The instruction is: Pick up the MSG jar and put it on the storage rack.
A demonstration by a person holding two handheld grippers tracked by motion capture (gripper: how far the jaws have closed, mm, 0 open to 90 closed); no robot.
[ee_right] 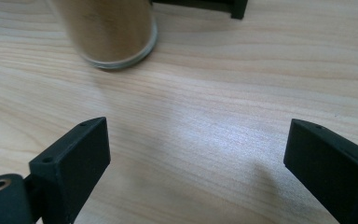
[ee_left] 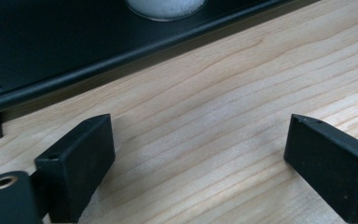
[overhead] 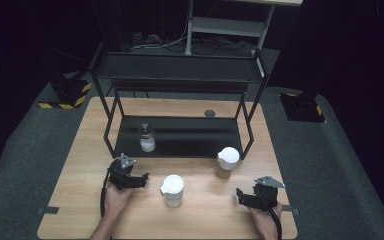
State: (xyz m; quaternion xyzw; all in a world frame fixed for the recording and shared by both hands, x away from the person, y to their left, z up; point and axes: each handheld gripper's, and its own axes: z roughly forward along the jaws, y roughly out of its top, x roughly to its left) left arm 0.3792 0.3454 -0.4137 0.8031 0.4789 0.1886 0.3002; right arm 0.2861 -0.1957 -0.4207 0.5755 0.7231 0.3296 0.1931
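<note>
Though wide open, both tongs (ee_left: 198, 154) (ee_right: 198, 154) empty.

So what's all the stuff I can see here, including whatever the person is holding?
table: one, light wood, middle of the high view, on grey floor.
rack: one, black metal, two shelves, at the table's far half.
small jar: one, clear with white contents and a dark top, on the rack's lower shelf, left.
white jar: one, white lid, on the table between the two hands.
brown jar: one, white lid, brownish contents, on the table by the rack's front right leg.
round disc: one, dark, on the table behind the rack.
left tongs: one, black, open, nothing between the jaws, held left of the white jar.
right tongs: one, black, open, holding nothing, near the table's right front.
</note>
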